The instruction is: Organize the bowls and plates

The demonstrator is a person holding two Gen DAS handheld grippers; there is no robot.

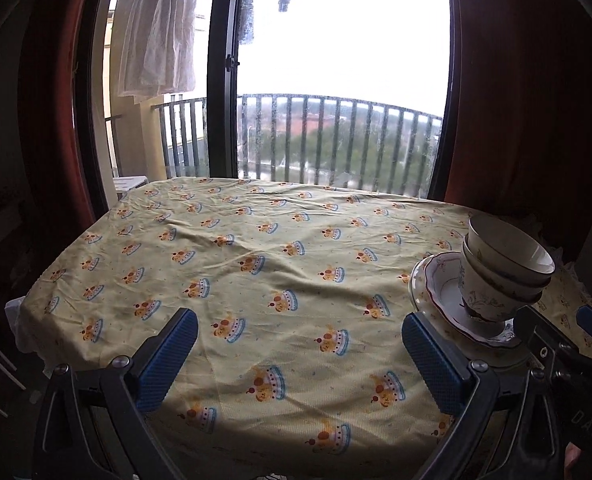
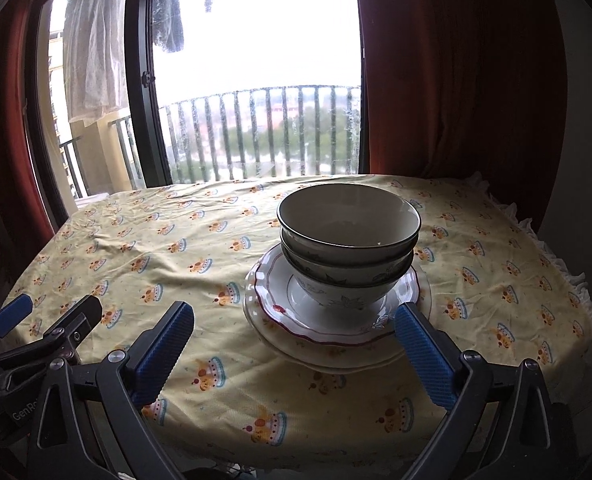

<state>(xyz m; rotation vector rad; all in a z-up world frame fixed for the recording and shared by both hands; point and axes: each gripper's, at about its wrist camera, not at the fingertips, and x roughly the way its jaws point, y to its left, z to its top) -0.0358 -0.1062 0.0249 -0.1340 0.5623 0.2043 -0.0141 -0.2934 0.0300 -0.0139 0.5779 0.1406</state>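
A stack of white bowls (image 2: 347,236) with dark rims and leaf prints stands on stacked plates (image 2: 280,320), the top plate red-edged, on a yellow tablecloth (image 2: 156,248). My right gripper (image 2: 294,326) is open just in front of the stack, its blue pads apart and empty, the right one overlapping the plates' near rim. In the left wrist view the same bowls (image 1: 503,268) and plates (image 1: 439,292) sit at the right. My left gripper (image 1: 299,334) is open over bare cloth to the left of them, holding nothing.
The table (image 1: 256,240) stands against a tall window with a balcony railing (image 1: 335,140) behind it. Red curtains (image 2: 455,72) hang at both sides. The left gripper's fingers (image 2: 72,320) show at the lower left of the right wrist view.
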